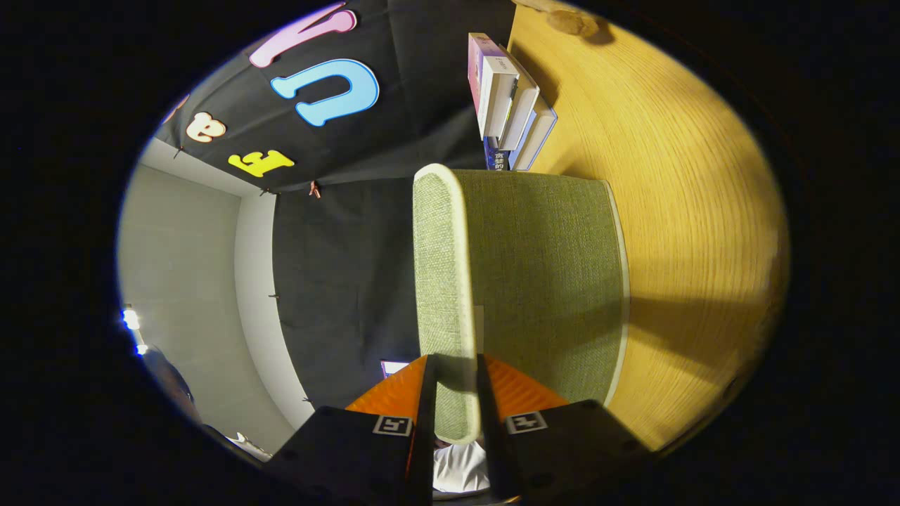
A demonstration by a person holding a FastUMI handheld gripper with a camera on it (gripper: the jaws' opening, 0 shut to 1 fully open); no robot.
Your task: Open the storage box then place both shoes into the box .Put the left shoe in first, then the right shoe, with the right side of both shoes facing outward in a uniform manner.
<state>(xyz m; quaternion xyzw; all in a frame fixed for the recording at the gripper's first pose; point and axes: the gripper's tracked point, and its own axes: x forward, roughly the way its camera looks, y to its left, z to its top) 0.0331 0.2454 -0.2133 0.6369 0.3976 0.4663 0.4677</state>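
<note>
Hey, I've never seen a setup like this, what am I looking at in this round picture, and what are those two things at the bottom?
A camera rides on a hand-held two-finger gripper and looks forward along its fingers, the two things at the bottom. The view is rolled sideways. The fingers pinch the edge of a green fabric lid, probably the storage box's, lifted on edge. Beyond it lies a wooden table with a stack of books near the booth's black wall.
</note>
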